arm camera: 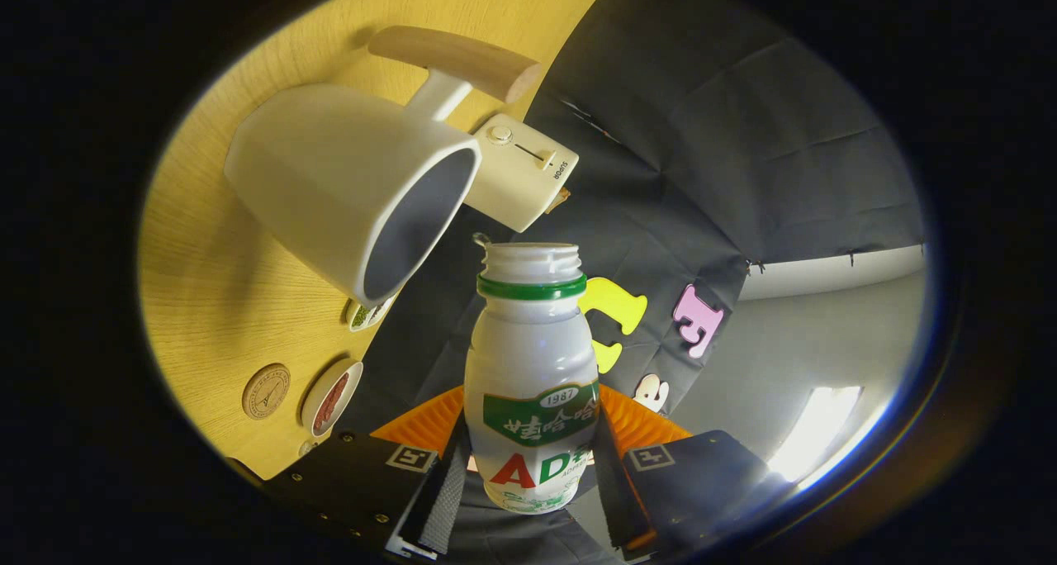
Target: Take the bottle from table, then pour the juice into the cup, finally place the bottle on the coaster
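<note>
In the gripper view the hand-held gripper [528,466] is closed on the bottle [530,383] — one finger presses each side of its lower body, near the label, so the grip looks firm. The cap is off; the threaded mouth and the green neck ring sit beyond the fingers. The whole scene is rolled over, which suggests the bottle is tipped well toward the pour. Its mouth lies just beside the lower rim of the white cup [355,189], not over the opening as far as can be told.

The cup stands on the wooden worktop [215,301] with a wooden handle, and a small white appliance [524,173] lies close behind it. A round wooden coaster [266,391] sits on the worktop apart from the cup, with small dishes [332,398] near it.

To pour well, I judge the bottle mouth should be brought over the cup's opening first — then tilted slowly, keeping the neck just inside the rim without knocking it. The squeeze should stay even; a thin plastic bottle may flex and spurt. Whether juice is flowing cannot be told.
</note>
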